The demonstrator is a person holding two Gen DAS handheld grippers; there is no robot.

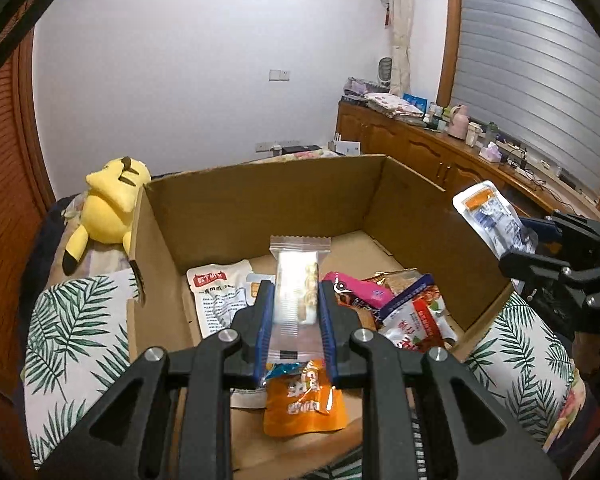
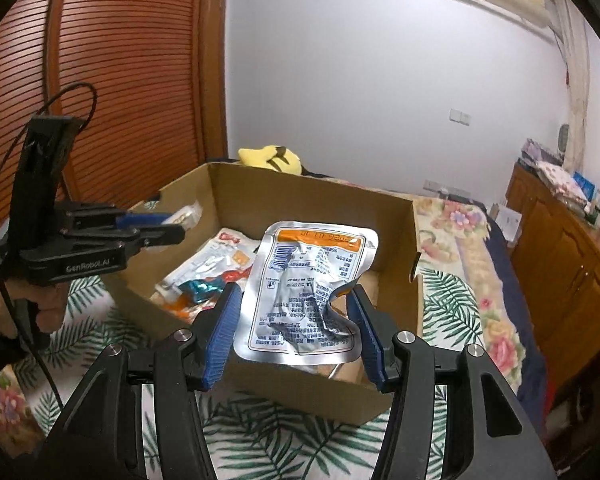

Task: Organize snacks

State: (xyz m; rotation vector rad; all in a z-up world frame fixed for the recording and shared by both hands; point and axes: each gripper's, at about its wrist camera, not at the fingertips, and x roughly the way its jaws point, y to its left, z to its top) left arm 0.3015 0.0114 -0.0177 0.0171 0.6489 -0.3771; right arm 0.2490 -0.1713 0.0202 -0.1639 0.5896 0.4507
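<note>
both jaws are closed on packets: my left gripper (image 1: 296, 304) pinches a narrow clear-wrapped snack bar (image 1: 298, 280) between its blue pads, nearly shut, and my right gripper (image 2: 294, 320) stands about half open, clamped on the sides of a crumpled silver pouch (image 2: 306, 284) with an orange band along its top edge.

both packets hang above the cardboard box (image 1: 260, 196) — the bar over its near half, the pouch over its near wall. inside the box lie more snacks: an orange packet (image 1: 304, 404) just under the bar, a white printed pouch (image 1: 216, 296) toward the box's left wall, a pink and red heap (image 1: 392, 304) toward its right. a yellow plush toy (image 1: 108, 208) lies outside the box, beyond its far left corner.

i judge this the carrying step — each hand has a snack lifted, not yet placed. next i'd need a spot for each, then lower and open the jaws; where they belong i cannot tell.
</note>
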